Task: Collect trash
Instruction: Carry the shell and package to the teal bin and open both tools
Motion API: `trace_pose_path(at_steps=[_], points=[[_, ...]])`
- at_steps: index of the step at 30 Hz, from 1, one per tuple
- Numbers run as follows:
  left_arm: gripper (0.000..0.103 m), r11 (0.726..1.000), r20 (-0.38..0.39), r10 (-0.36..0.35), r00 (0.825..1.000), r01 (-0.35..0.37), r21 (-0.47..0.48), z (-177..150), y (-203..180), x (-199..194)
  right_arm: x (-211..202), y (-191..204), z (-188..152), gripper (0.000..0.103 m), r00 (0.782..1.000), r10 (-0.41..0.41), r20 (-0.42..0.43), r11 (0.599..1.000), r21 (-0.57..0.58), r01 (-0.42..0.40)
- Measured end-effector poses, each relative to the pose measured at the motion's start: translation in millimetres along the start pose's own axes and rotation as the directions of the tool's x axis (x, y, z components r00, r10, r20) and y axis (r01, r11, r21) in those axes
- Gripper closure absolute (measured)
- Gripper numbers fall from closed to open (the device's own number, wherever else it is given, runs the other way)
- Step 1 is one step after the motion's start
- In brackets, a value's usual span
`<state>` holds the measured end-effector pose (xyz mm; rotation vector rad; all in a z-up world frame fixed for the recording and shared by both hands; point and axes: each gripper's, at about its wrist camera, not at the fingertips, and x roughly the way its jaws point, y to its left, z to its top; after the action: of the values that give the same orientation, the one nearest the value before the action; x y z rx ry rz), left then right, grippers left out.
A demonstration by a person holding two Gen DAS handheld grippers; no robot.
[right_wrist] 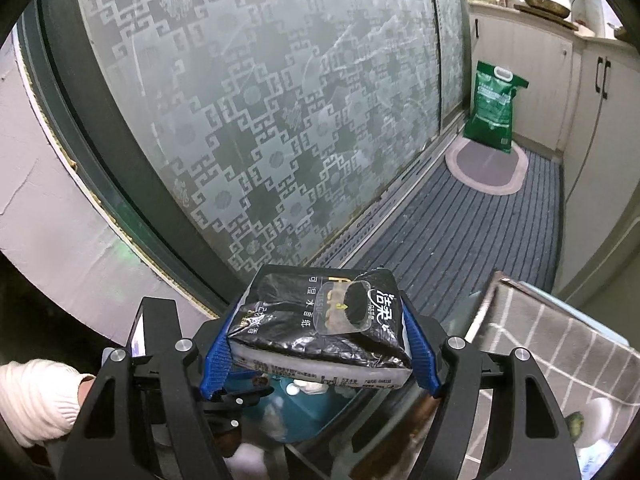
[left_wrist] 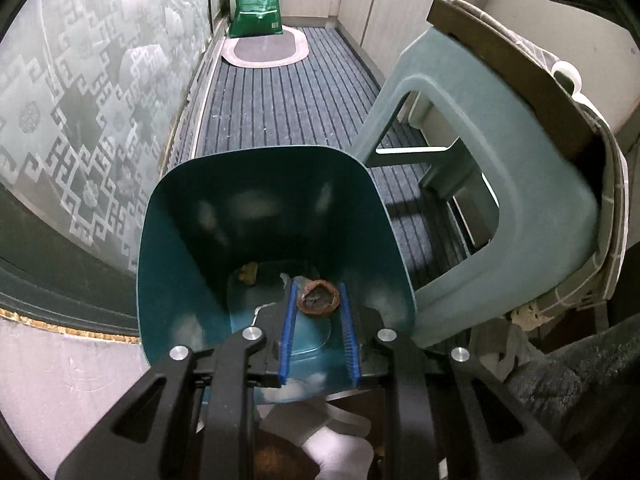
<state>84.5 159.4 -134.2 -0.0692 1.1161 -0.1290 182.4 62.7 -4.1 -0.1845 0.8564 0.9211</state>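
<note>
1. Setting: a narrow floor covered by dark striped matting (left_wrist: 288,92), bounded by a frosted patterned glass door (right_wrist: 260,120). A green bag (left_wrist: 258,2) stands at the far end on an oval mat (left_wrist: 266,46).
2. A teal bin (left_wrist: 264,216) is seen directly ahead of and below the left gripper (left_wrist: 318,300), its open mouth facing the camera. A grey-green plastic stool (left_wrist: 500,168) is just beside the bin, to the right of the left gripper.
3. Left gripper: the blue pads (left_wrist: 289,320) are narrowly spaced, with a brown shell-like scrap (left_wrist: 319,297) between their tips, over the bin's interior. Contact with both pads appears to be made; the scrap is taken as gripped.
4. A yellowish crumb (left_wrist: 248,272) and white paper bits are noted on the bin floor, ahead-left of the left fingertips.
5. Right gripper (right_wrist: 320,336): the jaws are spread wide and clamped on a black tissue pack (right_wrist: 320,320), which is pressed by the blue pads (right_wrist: 218,356) on both sides.
6. The teal bin (right_wrist: 288,412) is visible beneath the pack, under the right gripper.
7. A white sleeve (right_wrist: 36,400) is seen at the lower left of the right gripper's view; a grey checked cloth (right_wrist: 560,352) lies to its right.
</note>
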Motion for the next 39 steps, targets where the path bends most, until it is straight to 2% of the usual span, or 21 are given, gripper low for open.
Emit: trace_pose_path(at_steps=[3, 11, 21, 30, 39], points=[[0.079, 1.000, 0.013, -0.005, 1.000, 0.005, -0.011, -0.3, 1.6, -6.9, 11.7, 4.5, -1.6, 0.029, 1.000, -0.004, -0.027, 1.000, 0.003, 0.004], [0.079, 0.998, 0.110, 0.001, 0.994, 0.006, -0.055, 3.5, 13.1, -43.9, 39.9, 13.1, -7.7, 0.029, 0.997, -0.011, -0.083, 1.000, 0.018, 0.012], [0.089, 0.993, 0.269, 0.057, 0.961, -0.027, -0.116, 7.4, 32.1, -111.2, 80.3, 35.6, -20.1, 0.029, 0.988, -0.015, -0.155, 1.000, 0.010, 0.017], [0.092, 0.991, 0.334, 0.065, 0.940, -0.020, -0.135, 5.6, 33.4, -146.1, 113.3, 53.8, -35.9, 0.029, 0.973, -0.023, -0.228, 1.000, -0.023, 0.018], [0.093, 0.989, 0.361, 0.068, 0.930, -0.015, -0.146, 4.8, 31.4, -163.9, 145.1, 53.1, -56.0, 0.029, 0.949, -0.053, -0.311, 0.998, -0.031, 0.046]])
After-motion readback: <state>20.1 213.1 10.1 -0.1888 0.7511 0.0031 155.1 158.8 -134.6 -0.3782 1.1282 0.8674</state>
